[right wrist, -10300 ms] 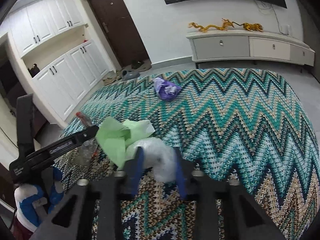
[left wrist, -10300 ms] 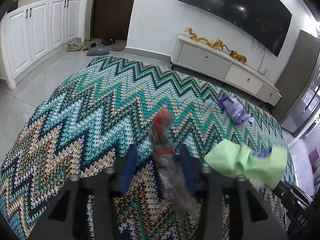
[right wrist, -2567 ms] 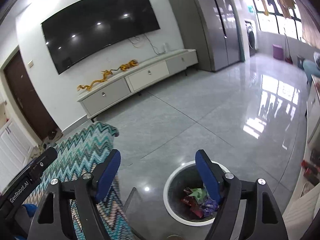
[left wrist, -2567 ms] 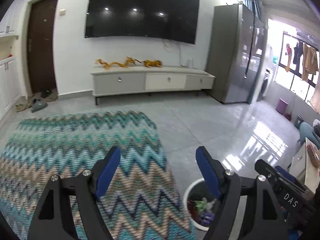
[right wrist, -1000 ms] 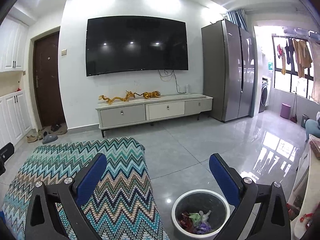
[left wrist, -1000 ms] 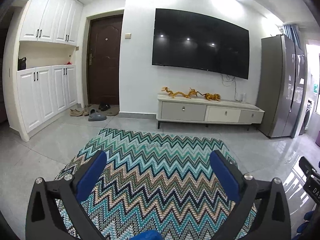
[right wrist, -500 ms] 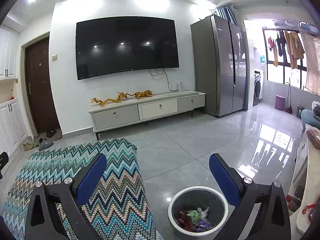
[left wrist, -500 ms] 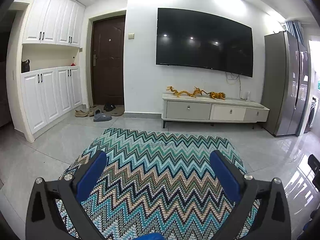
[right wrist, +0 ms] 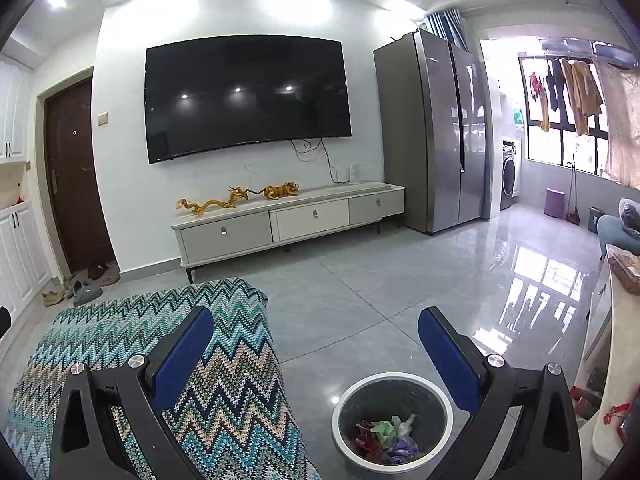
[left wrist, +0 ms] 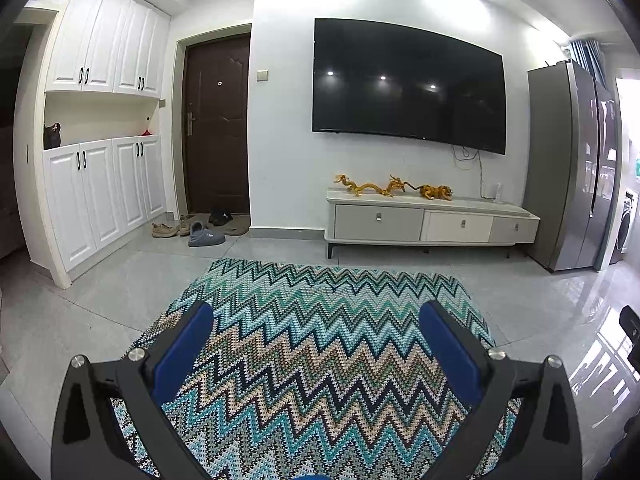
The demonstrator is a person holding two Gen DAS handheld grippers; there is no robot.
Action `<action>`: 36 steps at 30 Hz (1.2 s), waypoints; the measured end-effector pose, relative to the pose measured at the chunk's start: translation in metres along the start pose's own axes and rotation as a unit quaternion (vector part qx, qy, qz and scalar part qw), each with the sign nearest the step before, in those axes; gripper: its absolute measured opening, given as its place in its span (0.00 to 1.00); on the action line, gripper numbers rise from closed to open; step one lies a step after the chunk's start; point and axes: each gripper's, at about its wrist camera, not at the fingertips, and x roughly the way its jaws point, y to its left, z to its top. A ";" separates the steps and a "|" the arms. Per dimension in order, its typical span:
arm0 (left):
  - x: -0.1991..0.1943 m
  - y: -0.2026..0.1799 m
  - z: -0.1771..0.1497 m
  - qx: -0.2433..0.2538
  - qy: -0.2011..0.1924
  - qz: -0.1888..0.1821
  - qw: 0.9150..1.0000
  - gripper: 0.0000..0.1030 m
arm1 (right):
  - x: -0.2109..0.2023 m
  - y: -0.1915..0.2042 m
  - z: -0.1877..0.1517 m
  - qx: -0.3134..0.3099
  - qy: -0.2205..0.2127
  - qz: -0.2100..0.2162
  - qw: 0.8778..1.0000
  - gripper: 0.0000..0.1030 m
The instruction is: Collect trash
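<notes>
left gripper: jaws spread wide, nothing held, zigzag cloth seen below and ahead | right gripper: jaws spread wide, nothing held | trash: seen lying inside the round bin, on the floor just below the right fingertip

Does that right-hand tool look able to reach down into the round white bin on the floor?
Probably yes: the right tool is open, and the round white bin sits uncovered just below it.
</notes>
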 end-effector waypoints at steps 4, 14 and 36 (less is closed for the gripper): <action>-0.001 -0.001 -0.001 0.003 0.001 -0.003 1.000 1.00 | 0.000 -0.002 0.000 0.002 -0.001 -0.001 1.000 1.00; -0.002 -0.002 -0.002 0.006 0.012 -0.014 1.000 1.00 | 0.001 -0.003 -0.002 -0.002 0.003 0.006 1.000 1.00; -0.006 -0.036 -0.015 0.032 0.030 -0.088 0.995 1.00 | 0.003 -0.011 -0.007 -0.002 0.013 -0.005 1.000 1.00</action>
